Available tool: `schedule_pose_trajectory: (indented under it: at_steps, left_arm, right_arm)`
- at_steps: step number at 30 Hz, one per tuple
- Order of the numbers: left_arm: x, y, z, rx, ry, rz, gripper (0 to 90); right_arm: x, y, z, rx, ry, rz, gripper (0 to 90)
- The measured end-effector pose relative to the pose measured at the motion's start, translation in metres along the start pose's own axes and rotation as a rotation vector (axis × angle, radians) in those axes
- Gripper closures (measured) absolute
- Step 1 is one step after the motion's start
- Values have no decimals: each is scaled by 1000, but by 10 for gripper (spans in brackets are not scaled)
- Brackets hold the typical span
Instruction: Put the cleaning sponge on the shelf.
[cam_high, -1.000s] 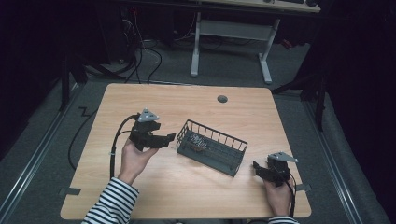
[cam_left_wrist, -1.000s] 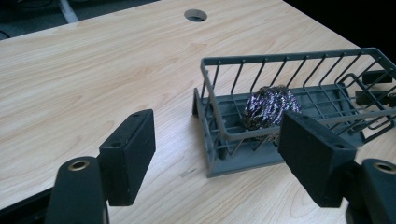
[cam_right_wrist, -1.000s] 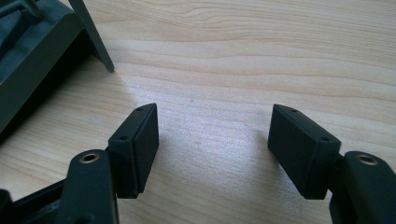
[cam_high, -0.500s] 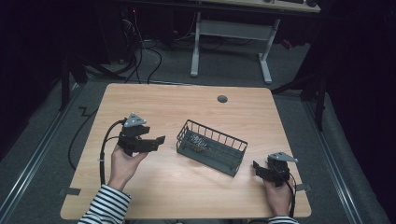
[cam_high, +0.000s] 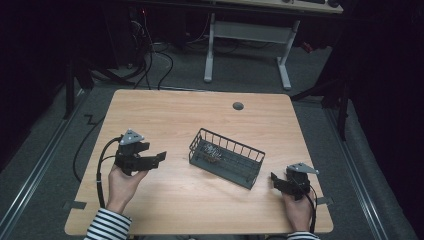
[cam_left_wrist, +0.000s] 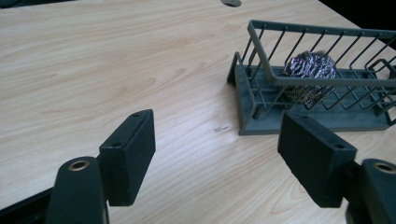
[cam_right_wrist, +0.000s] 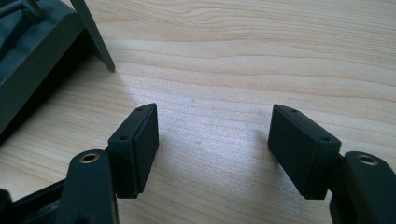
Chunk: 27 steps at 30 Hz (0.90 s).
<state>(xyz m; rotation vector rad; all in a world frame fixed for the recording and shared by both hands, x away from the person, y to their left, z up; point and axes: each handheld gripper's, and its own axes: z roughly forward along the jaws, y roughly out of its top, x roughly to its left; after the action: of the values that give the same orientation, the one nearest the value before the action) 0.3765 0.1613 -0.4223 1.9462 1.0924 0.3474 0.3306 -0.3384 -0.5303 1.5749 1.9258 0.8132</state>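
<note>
— Steel wool, that shiny scouring pad (cam_left_wrist: 309, 70), sits inside the grey wire basket (cam_high: 227, 157) near the middle of the tabletop (cam_high: 170, 115), toward the basket's left end. How should the left gripper (cam_high: 161, 159) go in for it?

— I'd judge the reach has yet to begin. The gripper hangs left of the basket, well apart from it, jaws pointing toward it. Best to lift over the rim and come down from above, since the bars on the near end would block a level approach. Line the two jaws up on either side of the pad before closing, and keep them off the wires.

— How wide are those jaws?

— Parted about halfway, with bare wood between them and nothing held or touched. From the left gripper view the gap looks roughly as wide as the pad, so I'd spread them more first.

— And the right gripper (cam_high: 274, 179)?

— It rests low by the basket's right end, just beside it, near the table's front edge. Its jaws stand apart too, empty, with only wood grain between them. It could steady the basket if the pad snags.
</note>
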Motion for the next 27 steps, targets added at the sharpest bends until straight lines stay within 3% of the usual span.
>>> schedule_pose_trajectory:
  at_steps: [20, 27]
  left_arm:
    - [19, -39, -1, 18, 12, -90, 268]
    - [26, -58, 4, 41, 41, -114, 267]
  right_arm:
    - [0, 0, 0, 0, 1, -1, 336]
    - [0, 0, 0, 0, 2, -1, 336]
